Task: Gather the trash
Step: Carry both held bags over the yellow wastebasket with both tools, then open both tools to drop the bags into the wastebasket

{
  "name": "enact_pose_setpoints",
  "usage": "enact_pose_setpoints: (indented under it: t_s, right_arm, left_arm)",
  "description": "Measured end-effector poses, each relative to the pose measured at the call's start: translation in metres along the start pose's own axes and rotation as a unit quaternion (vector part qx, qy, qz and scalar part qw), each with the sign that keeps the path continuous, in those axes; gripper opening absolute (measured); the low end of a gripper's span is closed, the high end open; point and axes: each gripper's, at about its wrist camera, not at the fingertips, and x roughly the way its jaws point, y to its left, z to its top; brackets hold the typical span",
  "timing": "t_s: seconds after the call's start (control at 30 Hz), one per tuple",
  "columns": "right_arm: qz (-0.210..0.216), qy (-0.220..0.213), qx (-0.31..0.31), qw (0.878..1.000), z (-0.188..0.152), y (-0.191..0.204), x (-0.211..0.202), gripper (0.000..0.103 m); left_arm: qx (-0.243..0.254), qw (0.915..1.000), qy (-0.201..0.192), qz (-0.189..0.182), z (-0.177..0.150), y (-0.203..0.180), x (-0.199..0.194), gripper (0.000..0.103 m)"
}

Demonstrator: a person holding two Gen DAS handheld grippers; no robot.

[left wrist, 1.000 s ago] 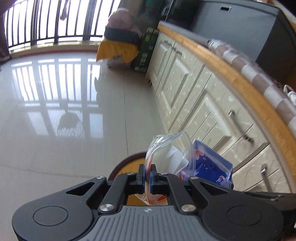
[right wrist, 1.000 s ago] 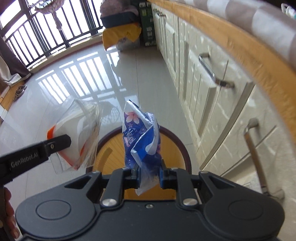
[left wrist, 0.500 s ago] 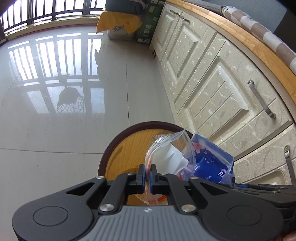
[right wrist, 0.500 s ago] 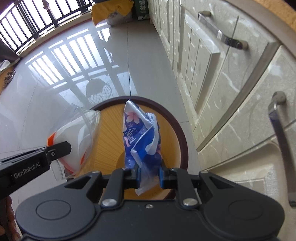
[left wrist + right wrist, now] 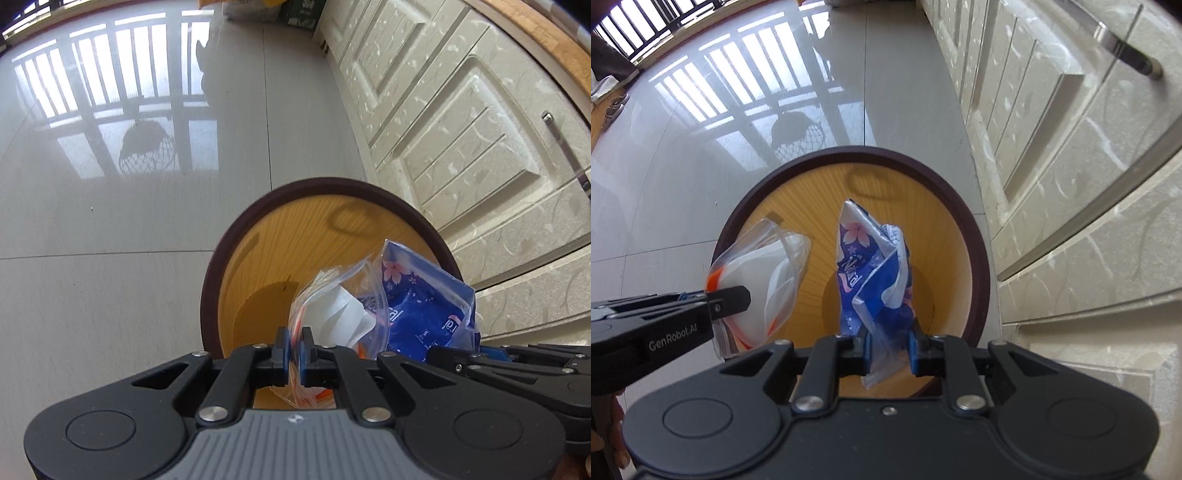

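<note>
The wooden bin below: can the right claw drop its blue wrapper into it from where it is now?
Probably yes. The right claw is shut on the blue wrapper directly above the open bin, which has no lid. The left claw with its clear bag is beside it, not underneath.
</note>
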Motion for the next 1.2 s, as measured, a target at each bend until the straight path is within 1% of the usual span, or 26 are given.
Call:
enact_pose_setpoints:
  t_s: [0.1,0.2,0.33,0.5,0.7,0.77,0.87,0.97,1.07,1.2]
  right_arm:
    - [0.002,0.012,0.002,1.0,0.001,-0.001,0.006,0.019]
    - [-0.005,0.029,0.004,1.0,0.003,-0.004,0.019,0.02]
    - [-0.014,0.051,0.005,0.999,0.004,-0.007,0.032,0.023]
    - [-0.013,0.04,0.012,0.999,0.006,-0.009,0.026,0.024]
    - [-0.009,0.035,-0.003,0.999,0.008,-0.005,0.022,0.037]
    - [-0.01,0.037,-0.007,0.999,0.009,-0.004,0.021,0.043]
    - [-0.014,0.039,-0.011,0.999,0.008,-0.003,0.021,0.046]
    - [-0.014,0.04,-0.015,0.999,0.008,-0.003,0.019,0.053]
    - [-0.019,0.042,-0.02,0.999,0.006,-0.002,0.019,0.055]
    - [-0.025,0.04,-0.02,0.999,0.004,-0.003,0.016,0.057]
  left_arm:
    - [-0.001,1.0,0.008,0.0,0.001,-0.001,0.005,0.006]
    - [0.0,0.9998,0.021,-0.002,0.002,-0.002,0.011,0.006]
    - [-0.002,0.9993,0.037,-0.003,0.001,-0.003,0.019,0.006]
    - [-0.012,0.9997,0.022,-0.005,0.006,-0.002,0.017,0.006]
    - [-0.012,0.9996,0.025,0.0,0.006,0.0,0.017,0.006]
    - [-0.012,0.9996,0.025,0.001,0.006,0.0,0.017,0.006]
    - [-0.012,0.9996,0.026,0.002,0.005,-0.001,0.018,0.007]
    - [-0.01,0.9996,0.027,0.002,0.005,0.001,0.017,0.01]
    - [-0.003,0.9997,0.024,0.009,0.004,0.0,0.015,0.012]
    - [-0.003,0.9996,0.025,0.015,0.003,0.001,0.015,0.017]
